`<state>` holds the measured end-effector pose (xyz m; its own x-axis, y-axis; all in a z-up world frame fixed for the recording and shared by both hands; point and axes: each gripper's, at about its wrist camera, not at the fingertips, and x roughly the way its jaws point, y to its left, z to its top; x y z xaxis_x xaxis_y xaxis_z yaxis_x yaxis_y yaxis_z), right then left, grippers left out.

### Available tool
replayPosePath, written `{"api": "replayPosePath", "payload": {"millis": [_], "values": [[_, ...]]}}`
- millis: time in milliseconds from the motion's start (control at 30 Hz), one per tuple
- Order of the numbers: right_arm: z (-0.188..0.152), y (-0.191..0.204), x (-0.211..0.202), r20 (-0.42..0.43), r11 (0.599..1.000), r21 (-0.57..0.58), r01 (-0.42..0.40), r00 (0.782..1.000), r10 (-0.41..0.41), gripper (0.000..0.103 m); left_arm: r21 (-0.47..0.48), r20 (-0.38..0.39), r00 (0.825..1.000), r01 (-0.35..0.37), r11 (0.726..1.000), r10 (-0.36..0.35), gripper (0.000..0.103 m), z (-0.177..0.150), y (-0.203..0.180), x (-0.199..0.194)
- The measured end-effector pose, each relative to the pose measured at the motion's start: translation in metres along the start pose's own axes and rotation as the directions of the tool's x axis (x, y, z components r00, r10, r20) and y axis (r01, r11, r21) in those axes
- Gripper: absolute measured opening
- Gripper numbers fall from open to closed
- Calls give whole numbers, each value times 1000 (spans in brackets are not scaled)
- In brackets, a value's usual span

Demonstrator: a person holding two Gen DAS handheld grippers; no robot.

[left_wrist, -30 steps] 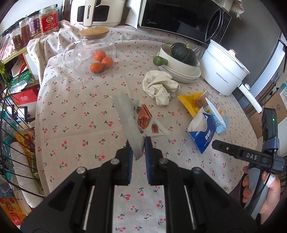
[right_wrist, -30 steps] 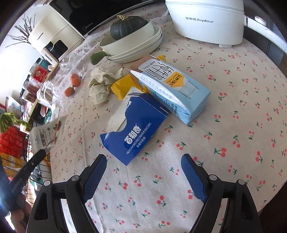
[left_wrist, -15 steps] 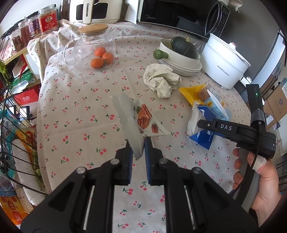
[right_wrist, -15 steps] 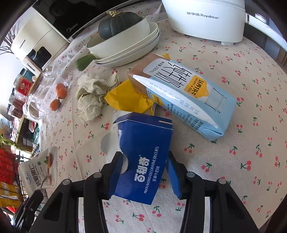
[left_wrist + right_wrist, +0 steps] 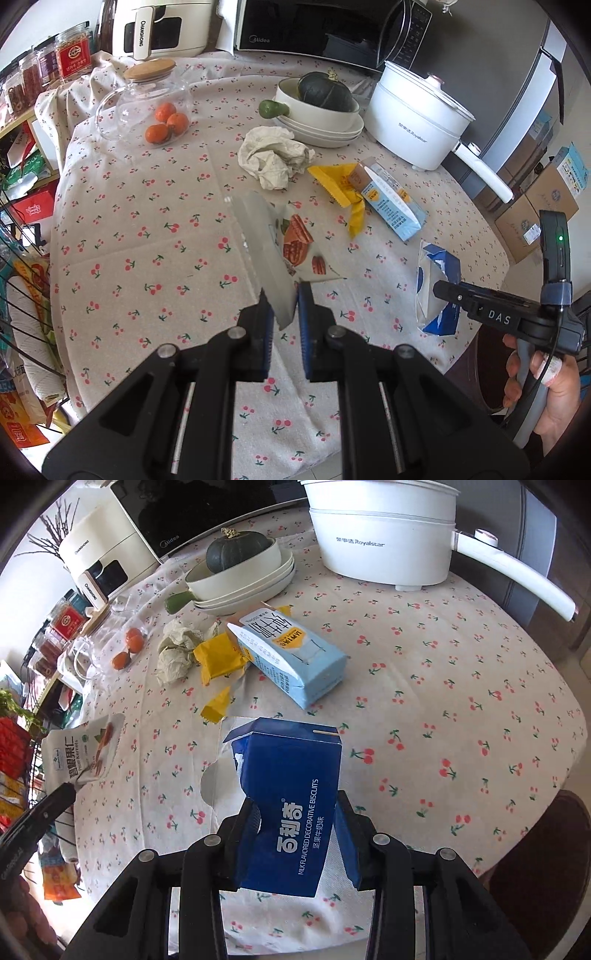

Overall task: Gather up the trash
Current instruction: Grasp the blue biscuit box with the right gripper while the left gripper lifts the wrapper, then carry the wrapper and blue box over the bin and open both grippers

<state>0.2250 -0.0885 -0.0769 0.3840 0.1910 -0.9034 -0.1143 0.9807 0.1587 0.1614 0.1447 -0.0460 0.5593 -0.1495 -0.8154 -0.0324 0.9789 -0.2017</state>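
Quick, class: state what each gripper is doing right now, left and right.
Left gripper: closed on the nut snack packet.
Right gripper: closed on the blue biscuit box.

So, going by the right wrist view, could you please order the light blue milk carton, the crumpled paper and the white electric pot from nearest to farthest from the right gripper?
1. The light blue milk carton, lying on its side just beyond the right gripper.
2. The crumpled paper, farther and off to the left.
3. The white electric pot, at the table's far edge, right of centre.
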Motion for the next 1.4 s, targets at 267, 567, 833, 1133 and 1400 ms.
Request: {"api": "replayPosePath", "payload": {"millis": [267,567,833,1133,1400], "values": [[-25,-50,-51,51,998,-34,61,997,-59,40,70,-16,998,67,995,-66,14,-18,-47,2],[-59,-100,-96,83,997,-49,63,995,-59,40,184,-47,990,136,973,-129,14,-37,-98,5],[-91,-149,-125,111,996,-8,91,990,-89,41,274,-84,978,209,939,-193,14,-49,-148,10],[-137,-225,-135,76,984,104,146,985,-154,41,402,-148,958,285,870,-245,14,-73,-212,21],[-168,-278,-144,55,965,204,164,982,-178,41,528,-235,925,378,760,-297,14,-99,-279,35]]}}
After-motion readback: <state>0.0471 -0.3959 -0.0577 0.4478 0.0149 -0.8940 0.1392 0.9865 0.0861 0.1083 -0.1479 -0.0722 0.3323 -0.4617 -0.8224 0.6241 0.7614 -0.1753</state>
